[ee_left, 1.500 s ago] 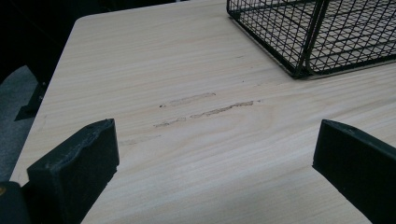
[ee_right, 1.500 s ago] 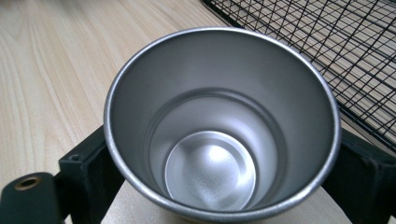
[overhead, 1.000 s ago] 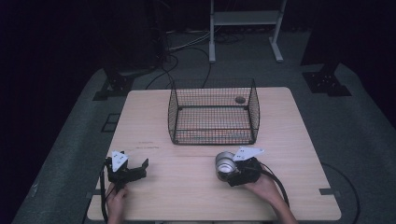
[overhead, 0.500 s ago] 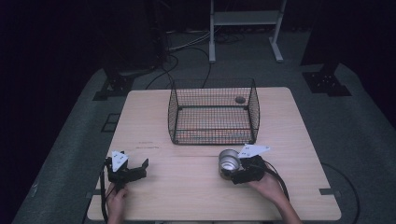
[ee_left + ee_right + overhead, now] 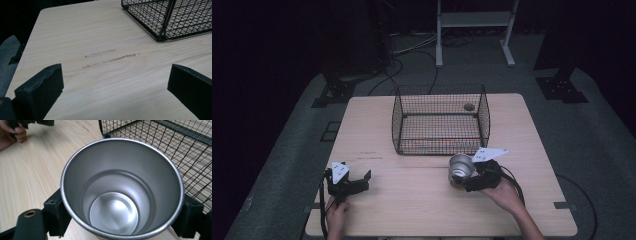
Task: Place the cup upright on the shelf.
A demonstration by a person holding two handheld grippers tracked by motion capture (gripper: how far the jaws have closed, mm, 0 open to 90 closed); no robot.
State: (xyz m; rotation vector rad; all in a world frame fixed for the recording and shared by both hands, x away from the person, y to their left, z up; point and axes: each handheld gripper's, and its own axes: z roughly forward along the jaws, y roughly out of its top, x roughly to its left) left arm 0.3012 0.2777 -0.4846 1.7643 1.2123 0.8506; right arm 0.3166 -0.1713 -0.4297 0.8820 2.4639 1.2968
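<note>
A shiny metal cup point(image 5: 460, 167) is held in my right gripper point(image 5: 466, 176), lifted just above the table in front of the wire basket point(image 5: 440, 120). In the right gripper view the empty cup point(image 5: 120, 192) sits between both jaws, mouth toward the camera, with the basket point(image 5: 175, 142) just behind it. My left gripper point(image 5: 357, 179) rests low at the table's front left, open with nothing between its fingers. In the left gripper view the left gripper point(image 5: 115, 87) frames bare wood, and the basket's corner point(image 5: 162, 25) stands at the upper right.
The wooden table point(image 5: 377, 125) carries faint scuff marks point(image 5: 110, 57) ahead of the left gripper. A small round hole point(image 5: 469, 106) shows in the tabletop behind the basket. Cables and a white stand point(image 5: 472, 30) lie on the dark floor beyond the table.
My right gripper has carried the cup a little right and toward the basket's front edge, and tilted it up. The left gripper has stayed put.
</note>
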